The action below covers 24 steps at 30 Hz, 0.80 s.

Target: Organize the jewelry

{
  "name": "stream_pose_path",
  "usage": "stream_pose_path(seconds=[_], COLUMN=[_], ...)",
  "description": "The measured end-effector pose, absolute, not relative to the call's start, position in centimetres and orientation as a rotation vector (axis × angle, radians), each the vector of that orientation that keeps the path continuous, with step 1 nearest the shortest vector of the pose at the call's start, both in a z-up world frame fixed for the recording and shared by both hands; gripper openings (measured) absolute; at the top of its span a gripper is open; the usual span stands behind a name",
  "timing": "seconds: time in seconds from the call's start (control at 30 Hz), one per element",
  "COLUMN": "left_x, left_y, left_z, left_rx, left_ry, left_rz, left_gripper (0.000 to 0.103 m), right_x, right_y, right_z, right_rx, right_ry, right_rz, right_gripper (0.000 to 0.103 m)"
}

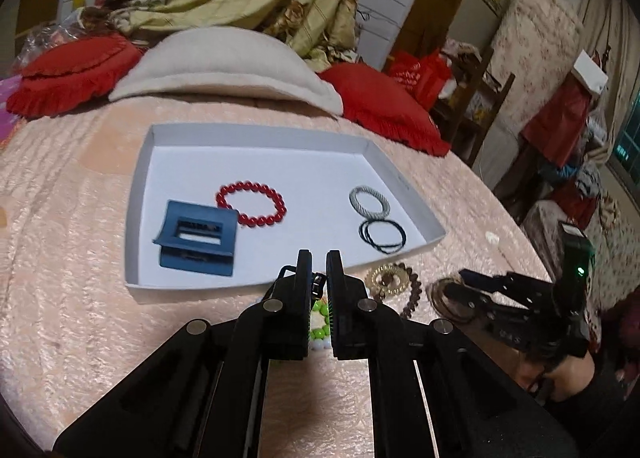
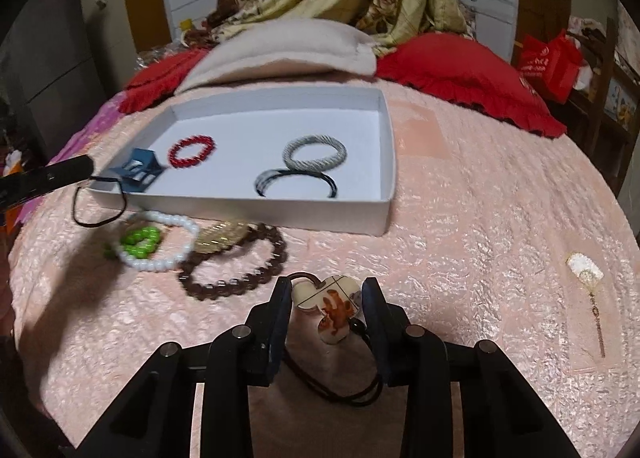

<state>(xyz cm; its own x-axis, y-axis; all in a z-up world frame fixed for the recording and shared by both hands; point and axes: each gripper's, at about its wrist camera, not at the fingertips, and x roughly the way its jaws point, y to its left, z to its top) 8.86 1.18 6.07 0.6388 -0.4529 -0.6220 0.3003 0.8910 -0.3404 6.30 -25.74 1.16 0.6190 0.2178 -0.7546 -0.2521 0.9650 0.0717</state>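
Note:
A white tray (image 1: 416,202) (image 2: 384,186) on the pink bedspread holds a blue hair claw (image 1: 196,242) (image 2: 138,172), a red bead bracelet (image 1: 252,202) (image 2: 191,151), a grey braided ring (image 1: 369,200) (image 2: 314,153) and black elastic bands (image 1: 382,237) (image 2: 296,182). My left gripper (image 1: 319,270) is shut on a thin black hair elastic (image 2: 98,202), held just before the tray's near edge. My right gripper (image 2: 328,290) is shut on a hair tie with a mouse-shaped charm (image 2: 330,308). In front of the tray lie white beads (image 2: 160,242), green beads (image 2: 140,242), a gold clip (image 2: 220,240) and a brown bead bracelet (image 2: 236,266).
Red pillows (image 1: 384,102) and a beige cushion (image 1: 224,66) lie behind the tray. A hairpin with a fan ornament (image 2: 588,278) lies on the bedspread at the right. Furniture and red bags (image 1: 420,74) stand to the right of the bed.

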Motion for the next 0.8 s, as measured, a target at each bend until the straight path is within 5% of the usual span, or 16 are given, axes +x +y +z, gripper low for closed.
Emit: stream_pose_path(seconds=[0.8], left_x=[11.6], left_y=[3.5], left_z=[7.5], left_rx=[-0.237], left_ry=[0.714], left_rz=[-0.253], left_gripper=[0.006], right_x=[8.3], right_y=[-23.8], right_z=[6.7], right_rx=[-0.002], right_ry=[0.746], right_rz=[0.323], right_gripper=[0.035])
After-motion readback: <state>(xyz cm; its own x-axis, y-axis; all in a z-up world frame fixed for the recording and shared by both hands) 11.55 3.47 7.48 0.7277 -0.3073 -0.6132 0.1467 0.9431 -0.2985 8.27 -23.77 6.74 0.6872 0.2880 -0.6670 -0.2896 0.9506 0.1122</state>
